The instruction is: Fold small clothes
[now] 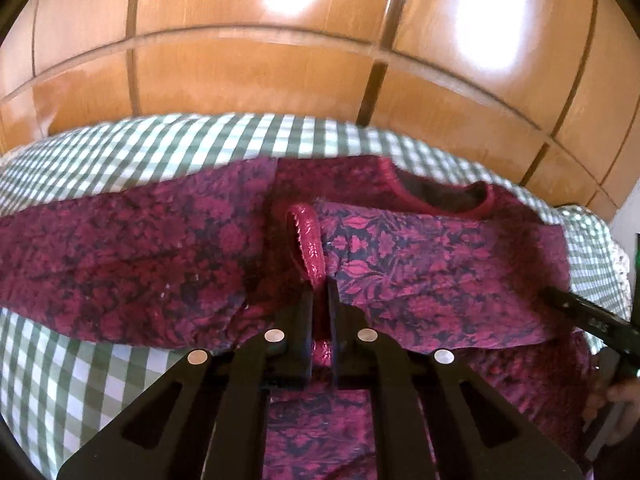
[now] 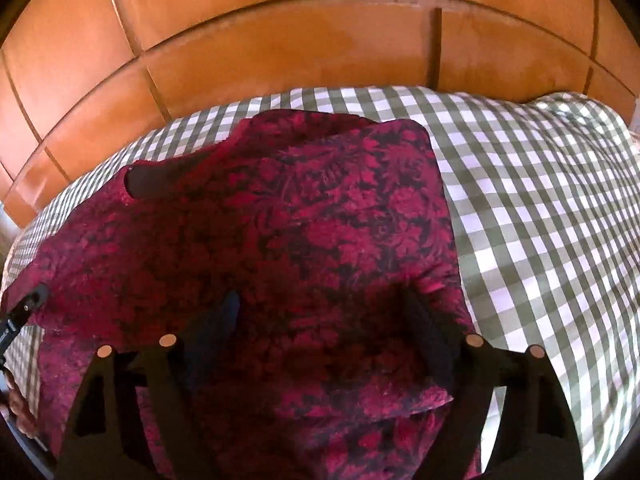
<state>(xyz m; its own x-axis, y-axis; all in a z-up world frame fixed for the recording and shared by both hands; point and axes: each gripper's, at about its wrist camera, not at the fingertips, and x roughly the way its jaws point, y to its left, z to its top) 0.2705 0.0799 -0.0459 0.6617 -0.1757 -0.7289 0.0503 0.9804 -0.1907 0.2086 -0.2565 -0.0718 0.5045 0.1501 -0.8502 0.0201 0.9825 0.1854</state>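
Note:
A maroon floral top (image 1: 420,264) (image 2: 300,208) lies partly folded on the checked sheet, its neckline (image 1: 452,200) (image 2: 140,184) towards the wooden panels. My left gripper (image 1: 320,292) is shut on a shiny pink trimmed edge (image 1: 310,240) of the top, with a folded flap spreading to the right of it. It also shows at the left edge of the right wrist view as the left gripper (image 2: 24,312). My right gripper (image 2: 324,304) hangs open over the top's right part, fingers wide apart with fabric lying between them. In the left wrist view, the right gripper (image 1: 592,316) is at the top's right edge.
A green-and-white checked sheet (image 1: 80,380) (image 2: 540,220) covers the soft surface under the top. Glossy wooden panels (image 1: 260,72) (image 2: 280,52) rise right behind it. A person's hand (image 1: 616,396) shows at the right edge, another hand (image 2: 16,404) at the left edge.

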